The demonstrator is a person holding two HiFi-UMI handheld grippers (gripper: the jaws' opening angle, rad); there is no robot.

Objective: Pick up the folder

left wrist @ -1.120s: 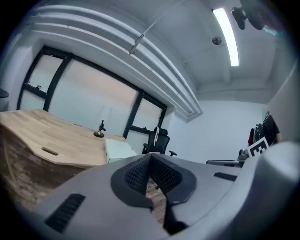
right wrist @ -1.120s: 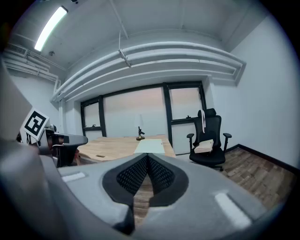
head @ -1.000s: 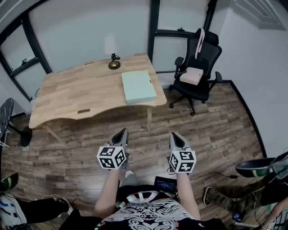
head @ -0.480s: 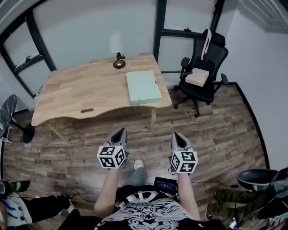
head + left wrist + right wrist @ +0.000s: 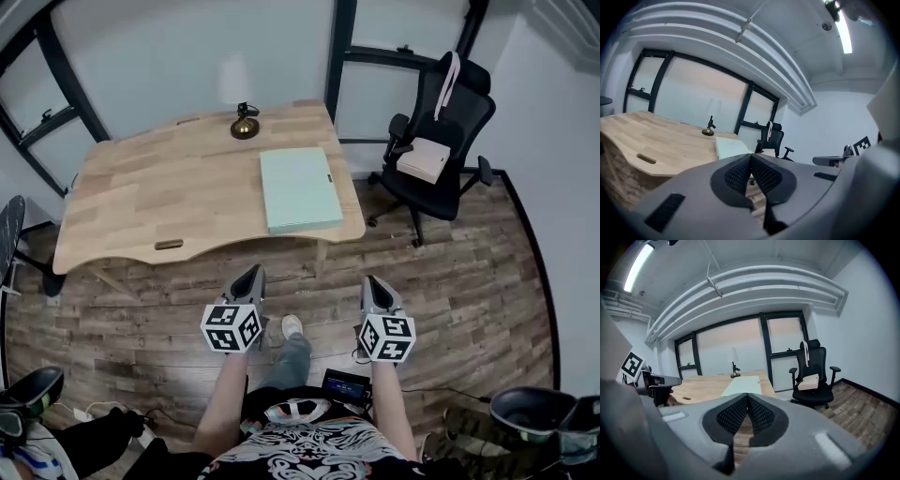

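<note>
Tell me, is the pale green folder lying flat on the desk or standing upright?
Lying flat: in the head view the folder shows its whole broad face, resting on the desk near its right end.

Soft, even light falls from a ceiling strip lamp (image 5: 843, 33). Fisheye distortion bends the edges and darkens the corners, and the right hand-held gripper (image 5: 747, 395) looks blurred.

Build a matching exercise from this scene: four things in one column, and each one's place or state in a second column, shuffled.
Things:
1. folder
2. beige box
3. brass-based stand
4. left gripper

Places or states:
A. on the seat of the black office chair
B. jaws shut, empty, held over the wooden floor
C. lying flat near the right end of the table, as the head view shows it
D. at the table's far edge

Pairs: 1-C; 2-A; 3-D; 4-B
</note>
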